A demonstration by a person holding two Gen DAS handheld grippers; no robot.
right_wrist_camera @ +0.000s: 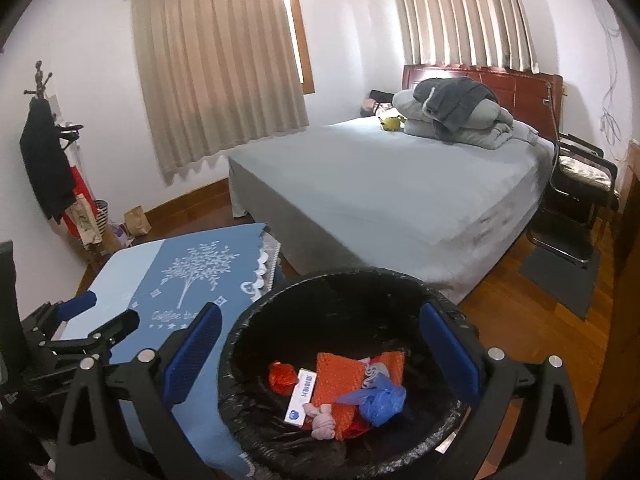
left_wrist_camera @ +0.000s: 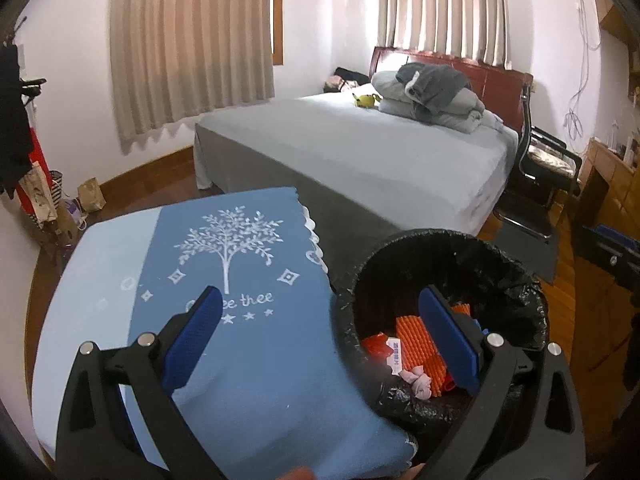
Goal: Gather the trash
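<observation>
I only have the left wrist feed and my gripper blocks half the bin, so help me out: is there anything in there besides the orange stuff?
Observer: Yes. The right wrist view shows a crumpled blue plastic bag lying on the orange mesh in the trash bin.
Operator: Is the right gripper carrying anything?
Observer: No. The right gripper is open and empty above the bin.
Operator: The white strip, is it a wrapper?
Observer: It looks like a small white box with blue print, lying flat beside a red wrapper.
Operator: Where am I relative to the bin?
Observer: Your left gripper sits over the blue table cloth, left of the bin.
</observation>
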